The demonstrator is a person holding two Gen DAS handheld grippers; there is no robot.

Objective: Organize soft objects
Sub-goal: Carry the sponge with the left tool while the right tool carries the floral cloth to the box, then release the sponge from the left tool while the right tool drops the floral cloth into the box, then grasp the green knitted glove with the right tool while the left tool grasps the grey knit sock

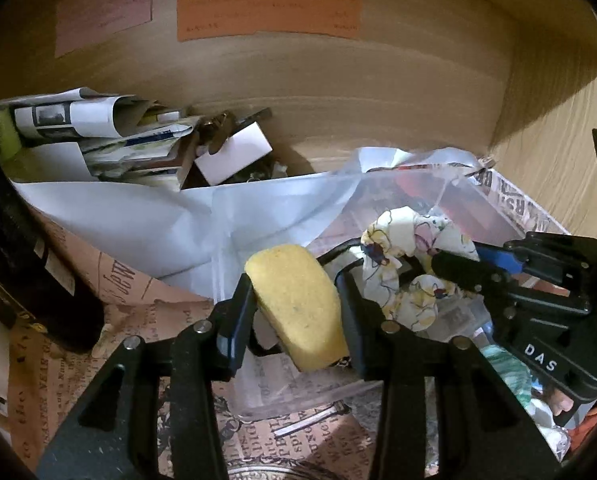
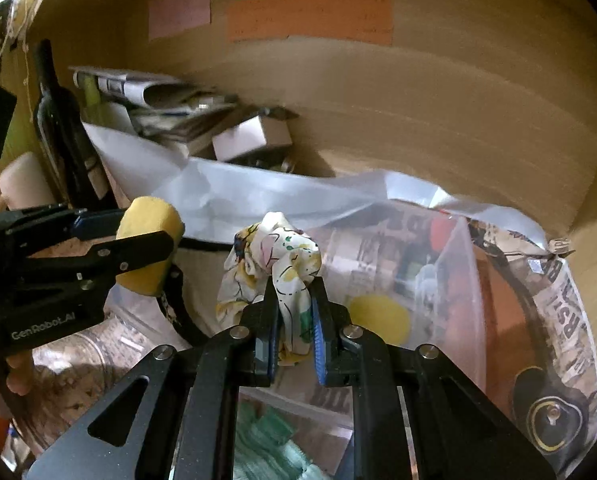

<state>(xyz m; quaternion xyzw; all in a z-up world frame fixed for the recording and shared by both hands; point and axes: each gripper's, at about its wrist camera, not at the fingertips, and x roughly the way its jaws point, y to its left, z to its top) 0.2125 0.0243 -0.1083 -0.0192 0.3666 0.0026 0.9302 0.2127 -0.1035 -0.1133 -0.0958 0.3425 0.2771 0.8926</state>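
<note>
two grippers hang over a cluttered newsprint surface (image 1: 318, 436) backed by a wood wall (image 2: 418, 120). the left gripper (image 1: 296, 300) pinches a yellow sponge (image 1: 298, 304); the right gripper (image 2: 294, 320) is clamped tight on a floral cloth (image 2: 274, 256) above a clear tub (image 2: 438, 280). only the right view shows a dark bottle (image 2: 58, 128).

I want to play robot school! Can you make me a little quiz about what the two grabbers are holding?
1. True or false: the left gripper holds a yellow sponge.
2. What does the right gripper hold? A) a dark bottle B) a flowery cloth C) a white box
3. Fill in: on the wooden wall behind, the widest paper note is coloured ____.

Key: 1 true; 2 B; 3 orange.
</note>
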